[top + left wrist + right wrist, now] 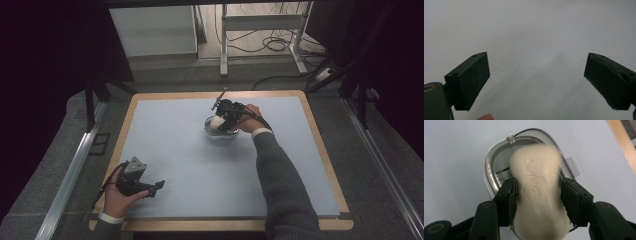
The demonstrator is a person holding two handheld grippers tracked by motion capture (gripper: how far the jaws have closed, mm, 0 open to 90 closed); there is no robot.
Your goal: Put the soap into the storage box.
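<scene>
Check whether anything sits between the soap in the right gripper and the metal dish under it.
Nothing visible does. The right gripper has its jaws shut on the soap, directly over the open dish. The visible part of the dish interior looks bare; the soap hides the rest.

Embossed wording on soap bar (537, 195); too blurred to read.

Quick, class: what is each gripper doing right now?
Left gripper: open, jaws wide apart, holding nothing.
Right gripper: shut on the soap bar, above the metal dish.
</scene>
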